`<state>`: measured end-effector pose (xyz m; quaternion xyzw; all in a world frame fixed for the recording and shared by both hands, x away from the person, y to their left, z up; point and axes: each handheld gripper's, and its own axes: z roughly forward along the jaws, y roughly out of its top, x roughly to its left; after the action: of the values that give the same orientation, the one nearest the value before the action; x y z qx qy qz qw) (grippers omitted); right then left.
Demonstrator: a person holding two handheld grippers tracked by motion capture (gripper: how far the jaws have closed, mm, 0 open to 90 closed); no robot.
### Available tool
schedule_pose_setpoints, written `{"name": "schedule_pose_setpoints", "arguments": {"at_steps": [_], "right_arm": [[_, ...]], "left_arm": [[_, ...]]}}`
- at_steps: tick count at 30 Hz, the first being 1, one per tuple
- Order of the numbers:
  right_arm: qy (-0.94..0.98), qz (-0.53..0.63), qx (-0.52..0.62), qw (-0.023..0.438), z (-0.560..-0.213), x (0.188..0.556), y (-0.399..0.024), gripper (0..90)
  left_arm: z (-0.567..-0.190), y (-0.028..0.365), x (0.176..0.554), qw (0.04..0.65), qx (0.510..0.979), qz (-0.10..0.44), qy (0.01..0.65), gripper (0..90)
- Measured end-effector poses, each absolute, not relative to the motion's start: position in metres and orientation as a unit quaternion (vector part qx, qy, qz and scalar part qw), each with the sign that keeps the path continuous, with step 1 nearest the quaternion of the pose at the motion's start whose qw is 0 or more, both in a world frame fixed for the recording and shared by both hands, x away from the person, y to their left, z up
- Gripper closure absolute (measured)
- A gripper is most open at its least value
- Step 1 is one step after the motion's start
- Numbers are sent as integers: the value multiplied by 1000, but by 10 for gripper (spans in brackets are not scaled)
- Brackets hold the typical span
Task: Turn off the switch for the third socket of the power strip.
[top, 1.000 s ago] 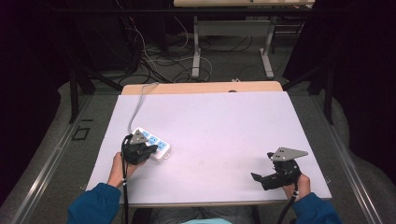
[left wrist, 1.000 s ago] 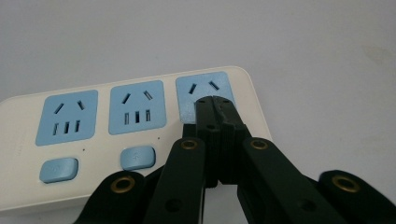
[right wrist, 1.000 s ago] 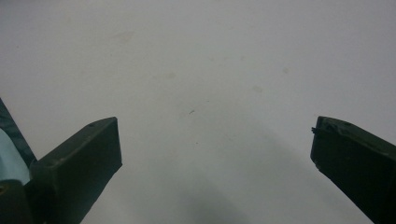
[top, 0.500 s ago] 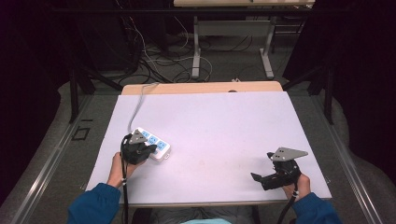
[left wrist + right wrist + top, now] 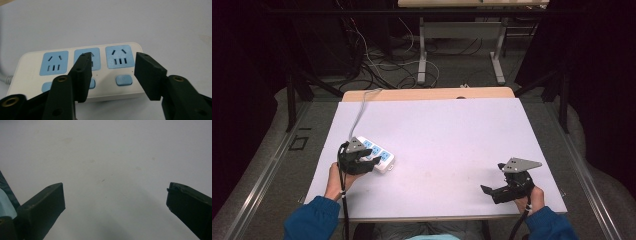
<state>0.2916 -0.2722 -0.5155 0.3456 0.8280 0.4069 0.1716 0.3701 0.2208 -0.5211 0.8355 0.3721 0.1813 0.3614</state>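
White power strip (image 5: 377, 156) lies on bare table (image 5: 452, 135), cord (image 5: 361, 107) trailing away.

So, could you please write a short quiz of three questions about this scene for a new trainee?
1. True or false: the left gripper has its jaws clamped on the power strip.
2. How many blue sockets does the power strip have? A) two B) three C) four
3. What lies between the jaws of the right gripper?

Key
1. False: the jaws have just been opening and stand apart above the strip, pads not pressing on it.
2. B, three.
3. Nothing but the bare white table; its jaws stand wide open.
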Motion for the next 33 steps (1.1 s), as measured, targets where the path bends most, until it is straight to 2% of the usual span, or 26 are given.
{"name": "schedule_pose_setpoints", "arguments": {"at_steps": [3,11,23,33], "right_arm": [[829,406,346,169,-515,291,-272,14],[829,406,345,169,-515,291,-272,14],[829,406,344,170,-515,291,-272,14],[828,407,344,174,-515,291,-271,14]], "left_arm": [[-520,221,368,361,832,188,377,369],[-517,225,364,357,826,198,388,197],[-509,232,346,354,821,209,396,67],[-507,233,336,350,821,213,397,11]]}}
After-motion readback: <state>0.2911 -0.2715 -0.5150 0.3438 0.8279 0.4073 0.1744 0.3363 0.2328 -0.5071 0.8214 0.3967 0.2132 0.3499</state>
